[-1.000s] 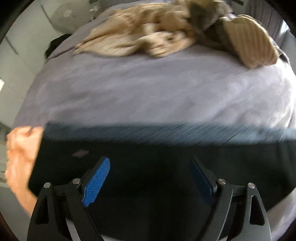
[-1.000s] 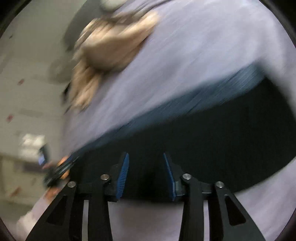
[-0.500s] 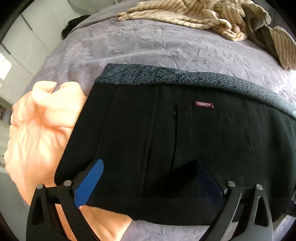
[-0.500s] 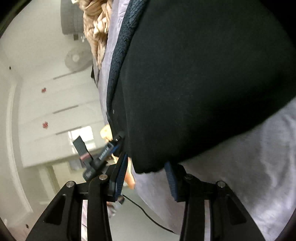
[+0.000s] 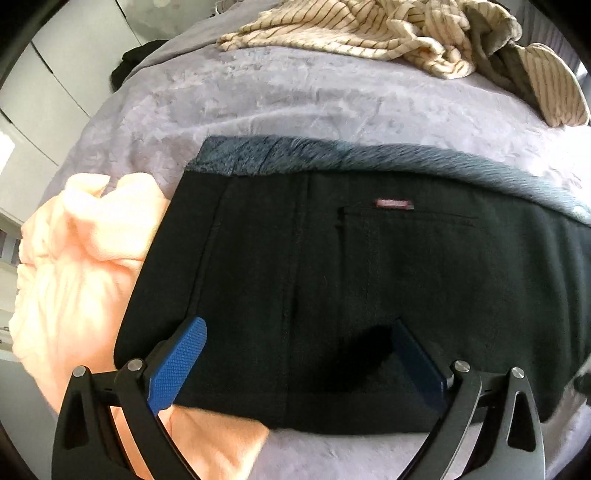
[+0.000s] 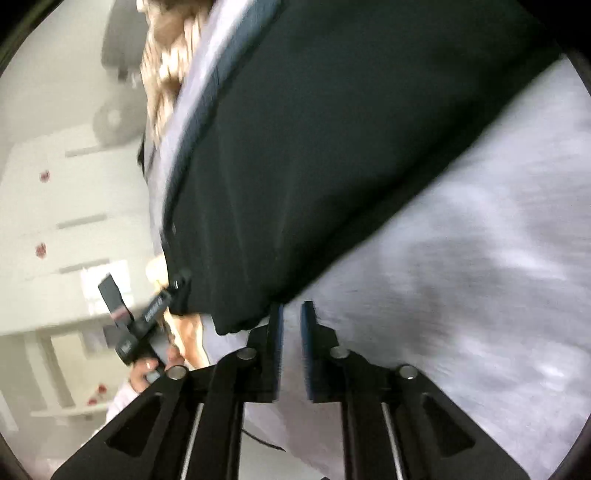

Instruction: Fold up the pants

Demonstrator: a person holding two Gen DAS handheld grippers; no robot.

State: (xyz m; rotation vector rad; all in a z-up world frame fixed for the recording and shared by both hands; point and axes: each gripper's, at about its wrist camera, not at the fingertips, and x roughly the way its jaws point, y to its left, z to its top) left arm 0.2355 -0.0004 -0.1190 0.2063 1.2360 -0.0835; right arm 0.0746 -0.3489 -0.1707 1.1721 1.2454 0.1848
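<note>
A lilac bed fills both views; the folded black pants lie flat across it, patterned waistband on the far side; a striped garment is heaped beyond, a peach cloth beside the pants' left edge; the left tool hovers spread wide over the near hem, grasping nothing; the right tool, nearly closed and empty, sits just off the pants' corner, blurred; half a second ago that corner lay between its fingers; the red label is unreadable
</note>
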